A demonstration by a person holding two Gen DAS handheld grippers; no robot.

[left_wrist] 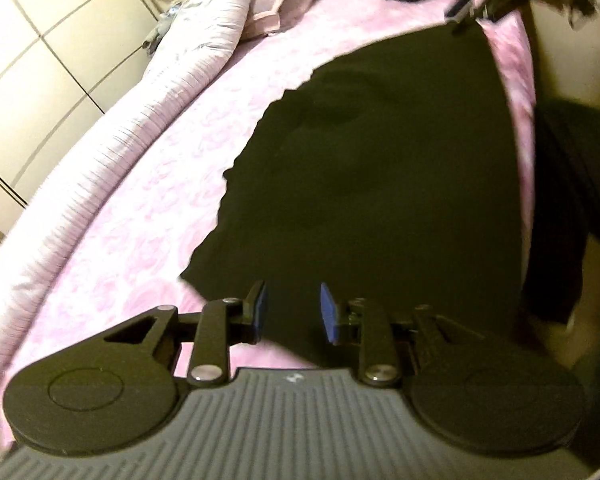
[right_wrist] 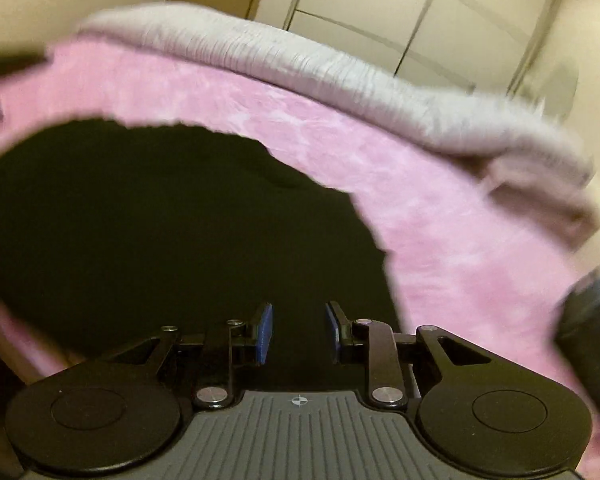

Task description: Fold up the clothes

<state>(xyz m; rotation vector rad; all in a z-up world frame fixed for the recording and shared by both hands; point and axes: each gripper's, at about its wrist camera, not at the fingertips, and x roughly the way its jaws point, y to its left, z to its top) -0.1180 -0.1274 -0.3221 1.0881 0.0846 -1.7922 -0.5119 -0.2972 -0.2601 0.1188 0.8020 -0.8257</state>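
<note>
Black garment (left_wrist: 380, 184) lies spread flat on pink bed sheet (left_wrist: 148, 216), w/ one edge near the bed's side. Left gripper (left_wrist: 292, 312): jaws apart, blue pads clear of fabric, nothing between them. Right gripper (right_wrist: 298, 332): jaws apart, empty, above the garment's near edge. White quilt (right_wrist: 300, 68) bunched along far side of bed; wardrobe doors (right_wrist: 420, 12) behind.

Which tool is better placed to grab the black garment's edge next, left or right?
Left, marginally. The left tool hangs open near the black garment's corner; the right tool, also open, faces mid-cloth.
</note>
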